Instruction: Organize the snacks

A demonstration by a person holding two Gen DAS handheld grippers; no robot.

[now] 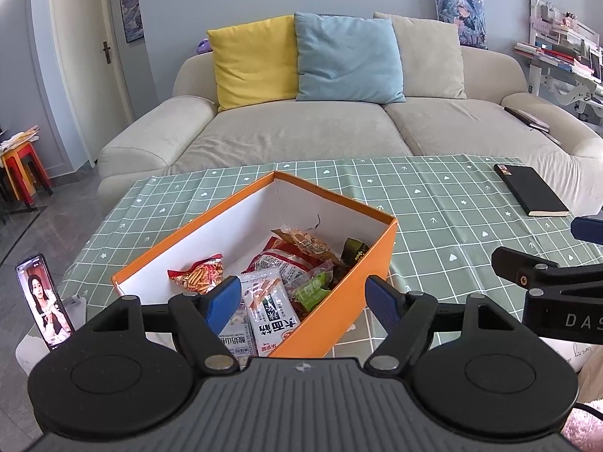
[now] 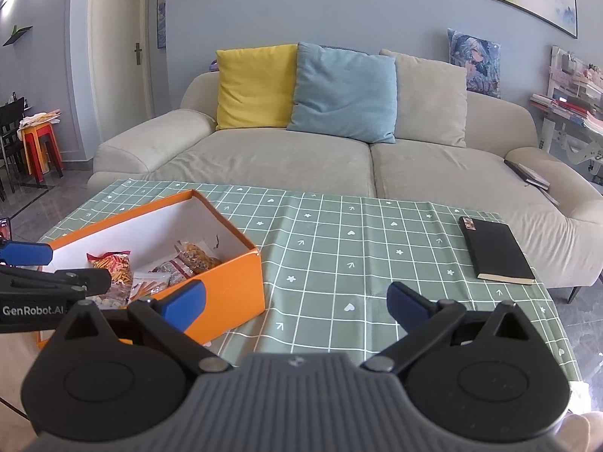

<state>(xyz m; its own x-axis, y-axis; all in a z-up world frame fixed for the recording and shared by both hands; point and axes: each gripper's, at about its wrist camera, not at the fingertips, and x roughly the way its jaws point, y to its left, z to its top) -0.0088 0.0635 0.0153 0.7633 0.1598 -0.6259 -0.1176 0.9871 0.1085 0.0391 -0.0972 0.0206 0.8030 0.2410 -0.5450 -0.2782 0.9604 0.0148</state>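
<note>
Both blue-padded grippers are gaping wide, holding nothing: left gripper is hovering over snack packets lying inside the orange cardboard box; right gripper is hanging with that box at ten o'clock, over green checked tablecloth.

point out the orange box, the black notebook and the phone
box (image 2: 226, 286), right wrist view, outer side wall
notebook (image 2: 495, 250), right wrist view, middle of cover
phone (image 1: 45, 301), left wrist view, middle of screen

The left claw gapes empty above the snack packets in the orange box.
</note>
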